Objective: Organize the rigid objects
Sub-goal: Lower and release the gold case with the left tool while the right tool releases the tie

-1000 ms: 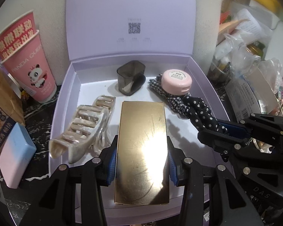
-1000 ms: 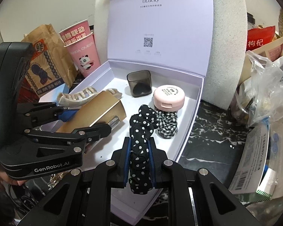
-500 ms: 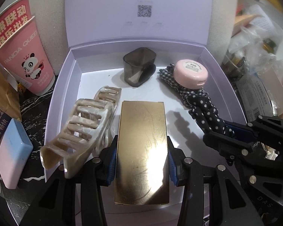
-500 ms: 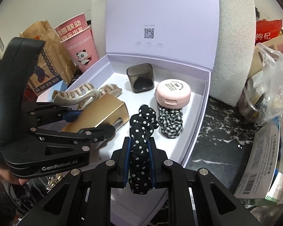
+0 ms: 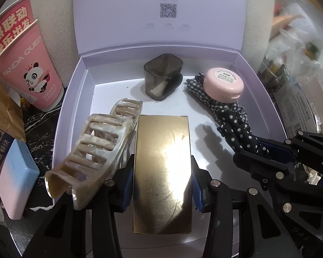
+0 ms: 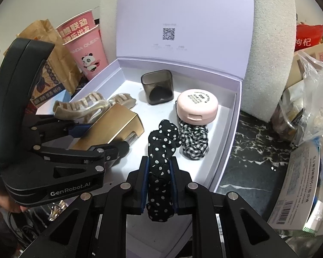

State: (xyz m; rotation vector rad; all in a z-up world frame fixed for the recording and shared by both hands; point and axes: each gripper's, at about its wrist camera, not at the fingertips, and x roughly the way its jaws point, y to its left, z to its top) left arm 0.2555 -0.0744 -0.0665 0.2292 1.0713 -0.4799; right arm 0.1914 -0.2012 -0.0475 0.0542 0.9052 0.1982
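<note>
An open lilac gift box holds the items. My left gripper is shut on a flat gold box, held low over the box floor. Beside it on the left lies a large cream hair claw. My right gripper is shut on a black polka-dot scrunchie. At the back stand a smoky grey square cup and a pink round compact, which rests on a checked scrunchie.
The box lid stands upright at the back. Left of the box are pink paper cups, a brown paper bag and a blue-and-pink case. Plastic bags and printed packs crowd the dark marble counter on the right.
The left gripper has carried the gold box further in and lower, so the hair claw and back items look nearer. The right gripper stays in place with the scrunchie.
</note>
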